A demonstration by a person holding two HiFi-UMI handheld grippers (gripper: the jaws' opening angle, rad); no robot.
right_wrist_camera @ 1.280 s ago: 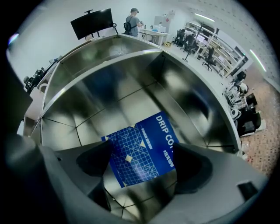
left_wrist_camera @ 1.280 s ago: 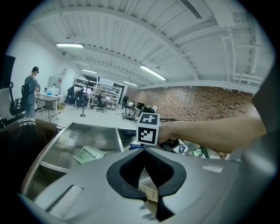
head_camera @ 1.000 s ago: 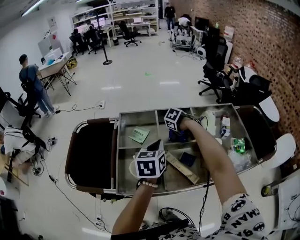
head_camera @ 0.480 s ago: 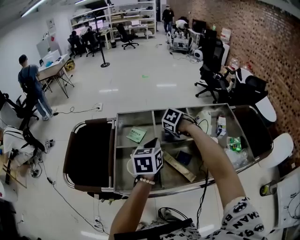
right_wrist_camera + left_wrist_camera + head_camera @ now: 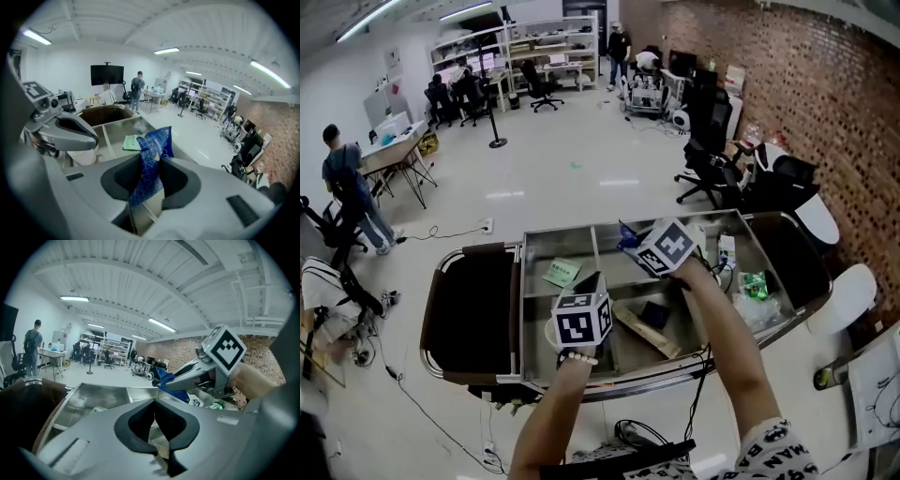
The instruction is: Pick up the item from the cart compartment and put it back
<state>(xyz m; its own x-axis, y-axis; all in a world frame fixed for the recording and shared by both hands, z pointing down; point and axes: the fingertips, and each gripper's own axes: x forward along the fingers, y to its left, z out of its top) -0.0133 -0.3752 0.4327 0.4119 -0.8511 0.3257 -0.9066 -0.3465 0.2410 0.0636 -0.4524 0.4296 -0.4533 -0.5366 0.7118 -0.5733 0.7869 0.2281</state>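
the blue packet [image 5: 152, 157] is being lifted clear of the cart [image 5: 521, 309] now: a second ago the right hand-held gripper [image 5: 628, 240] was being held low in the back middle compartment, and it is now being carried up above the tray's rear wall. its jaws have just been closing, and in the right gripper view the packet is being pinched narrowly between the two pads, its crumpled top sticking up past them and its lower end hanging below. from the left gripper view the same packet is being seen as a blue flag at the tip of the other tool. the left hand-held gripper [image 5: 594, 281] is being kept almost where it was, over the front left compartment, with its jaws together and nothing between them. the rest of the load is being left alone: a green slip [image 5: 562, 273] in the back left compartment, a brown strip [image 5: 645, 330] and a dark flat item [image 5: 653, 313] in the front middle. so the pick-up half is being judged as done and the return half as just opening: the packet is still needing to be lowered into its compartment and released there. the grip is being taken on a thin, limp wrapper, so a slip or a swing on the way down is being counted as the main risk.
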